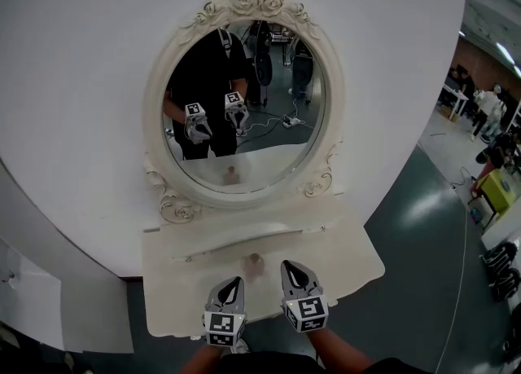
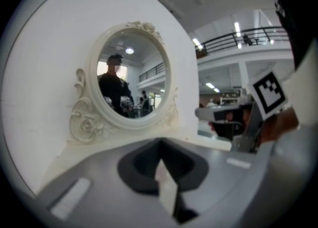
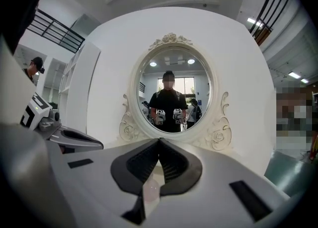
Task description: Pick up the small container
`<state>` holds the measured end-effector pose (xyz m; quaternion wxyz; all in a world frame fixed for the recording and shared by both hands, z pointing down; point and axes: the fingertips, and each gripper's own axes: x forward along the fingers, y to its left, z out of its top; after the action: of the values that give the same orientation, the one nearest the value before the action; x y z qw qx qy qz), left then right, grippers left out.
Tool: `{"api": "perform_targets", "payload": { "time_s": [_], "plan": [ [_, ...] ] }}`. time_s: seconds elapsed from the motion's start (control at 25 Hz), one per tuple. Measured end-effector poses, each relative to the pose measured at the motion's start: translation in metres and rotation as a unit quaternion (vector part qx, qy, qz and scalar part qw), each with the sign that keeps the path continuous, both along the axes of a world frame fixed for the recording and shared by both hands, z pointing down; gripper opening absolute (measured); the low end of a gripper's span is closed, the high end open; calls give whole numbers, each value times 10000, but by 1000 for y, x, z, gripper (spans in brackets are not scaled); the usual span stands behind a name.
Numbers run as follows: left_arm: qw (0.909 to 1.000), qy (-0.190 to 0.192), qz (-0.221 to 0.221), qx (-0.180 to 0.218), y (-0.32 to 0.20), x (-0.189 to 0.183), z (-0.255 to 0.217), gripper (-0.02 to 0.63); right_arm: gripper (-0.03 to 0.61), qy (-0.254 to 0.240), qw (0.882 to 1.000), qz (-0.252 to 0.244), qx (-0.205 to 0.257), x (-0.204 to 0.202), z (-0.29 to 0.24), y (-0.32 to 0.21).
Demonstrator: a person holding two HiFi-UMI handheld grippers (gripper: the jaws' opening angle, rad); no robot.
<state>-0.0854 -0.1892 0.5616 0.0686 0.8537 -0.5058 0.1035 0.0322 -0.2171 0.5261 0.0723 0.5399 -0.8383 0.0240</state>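
The small container [image 1: 255, 263], a pinkish round pot, stands on the cream vanity table [image 1: 350, 254] below the oval mirror [image 1: 244, 103]. In the head view my left gripper [image 1: 236, 282] hovers just left of and nearer than the container, its jaws shut and empty. My right gripper [image 1: 287, 266] is just right of the container, also shut with nothing in it. In the right gripper view the jaws [image 3: 159, 140] meet at their tips, and a pale pink blur [image 3: 150, 189] shows through the gap beneath them. The left gripper view shows its jaws [image 2: 160, 143] closed over the cream tabletop.
A raised shelf edge [image 1: 244, 242] runs across the table behind the container, at the mirror's carved base [image 1: 179, 205]. The white wall [image 1: 81, 79] stands behind. The table's front edge [image 1: 269, 327] is close to me, with green floor [image 1: 423, 226] to the right.
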Motion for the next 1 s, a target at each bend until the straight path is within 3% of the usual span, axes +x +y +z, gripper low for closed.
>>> {"api": "perform_targets", "payload": {
  "time_s": [0.32, 0.56, 1.0],
  "plan": [
    [9989, -46, 470, -78, -17, -12, 13, 6, 6, -95, 9995, 283, -134, -17, 13, -3],
    [9968, 33, 759, -230, -29, 2, 27, 6, 6, -22, 9986, 475, -231, -2, 20, -5],
    [9963, -2, 751, -424, -61, 27, 47, 6, 6, -1, 9978, 395, -528, 16, 49, -20]
  ]
}}
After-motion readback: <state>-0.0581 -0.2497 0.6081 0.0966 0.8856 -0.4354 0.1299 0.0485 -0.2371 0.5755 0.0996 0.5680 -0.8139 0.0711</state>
